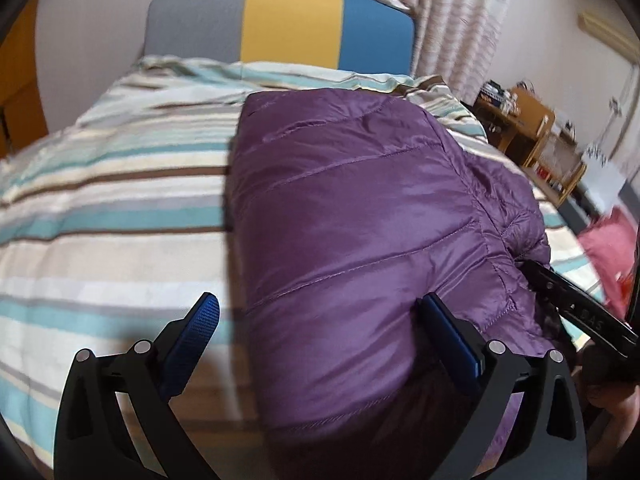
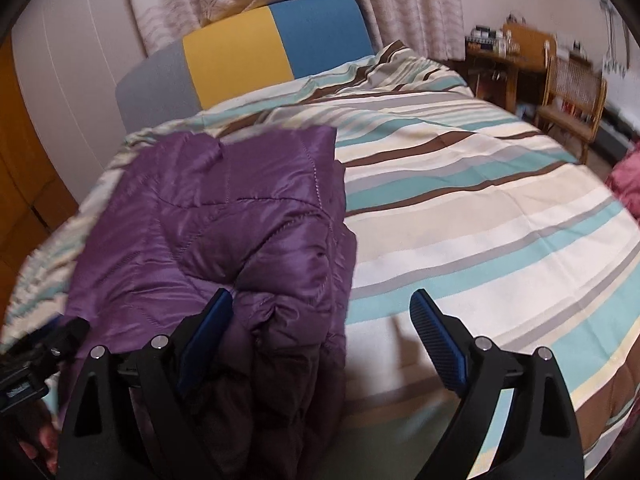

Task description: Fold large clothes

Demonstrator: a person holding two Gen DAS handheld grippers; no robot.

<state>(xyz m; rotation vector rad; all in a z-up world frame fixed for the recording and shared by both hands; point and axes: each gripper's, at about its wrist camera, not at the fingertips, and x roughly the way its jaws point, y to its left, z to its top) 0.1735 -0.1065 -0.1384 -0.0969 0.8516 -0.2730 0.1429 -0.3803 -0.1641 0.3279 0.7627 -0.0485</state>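
Left wrist view, left to right.
- Orange wooden door [image 1: 18, 92]: far left edge, against a white wall.
- Striped duvet [image 1: 112, 208]: cream, teal, grey and brown bands, covers the bed across the frame.
- Headboard [image 1: 292, 24]: grey, yellow and blue panels, at the far end of the bed, patterned curtain [image 1: 452, 20] behind it.
- Left gripper [image 1: 318, 336]: jaws spread wide, released, grasping nothing; the left blue pad sits over bare duvet, the right pad over the near edge of the jacket.
- Purple quilted jacket [image 1: 352, 208]: folded into a long bundle, lies on the duvet lengthwise toward the headboard, right of the bed's middle in this view.
- Right gripper's black finger: enters from the right edge beside the jacket's bunched right side.
- Wooden shelf unit [image 1: 532, 128]: beyond the bed, right, blurred.

Right wrist view, left to right.
- Jacket [image 2: 224, 216]: left half of the frame, crumpled near end closest to the camera.
- Right gripper [image 2: 324, 312]: jaws wide, released; the left pad lies against the jacket's crumpled end, the right pad over bare duvet [image 2: 480, 208].
- Wooden chair [image 2: 572, 100]: far right, beside the bed.
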